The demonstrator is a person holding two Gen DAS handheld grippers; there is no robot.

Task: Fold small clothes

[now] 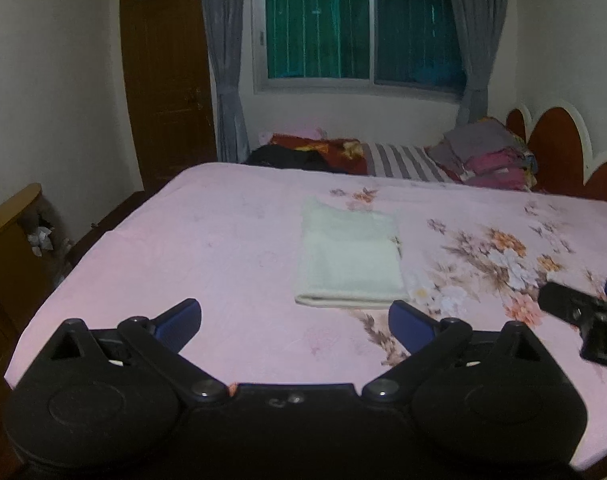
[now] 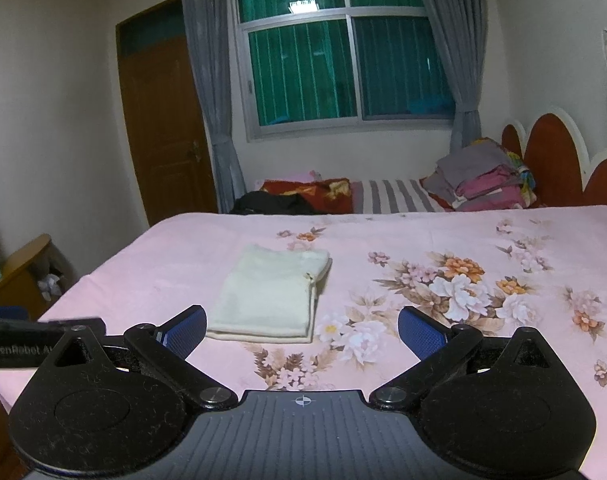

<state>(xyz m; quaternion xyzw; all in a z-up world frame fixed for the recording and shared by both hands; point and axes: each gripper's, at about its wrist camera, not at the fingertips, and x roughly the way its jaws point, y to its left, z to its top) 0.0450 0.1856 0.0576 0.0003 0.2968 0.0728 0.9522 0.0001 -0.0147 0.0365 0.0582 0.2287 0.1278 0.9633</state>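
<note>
The pale cloth (image 1: pixel 349 256) lies folded flat in the middle of the pink bedspread (image 1: pixel 183 240), layered edges showing at its near end and right side. Left tongs (image 1: pixel 294 322) and right tongs (image 2: pixel 302 330) both hover wide apart, holding nothing. I'd say another fold needs each pair pinching a near corner, all layers together, then lifting evenly toward twelve o'clock. Bare bed lies open at three and nine; the clothes pile (image 2: pixel 483 184) sits well off at one o'clock.
</note>
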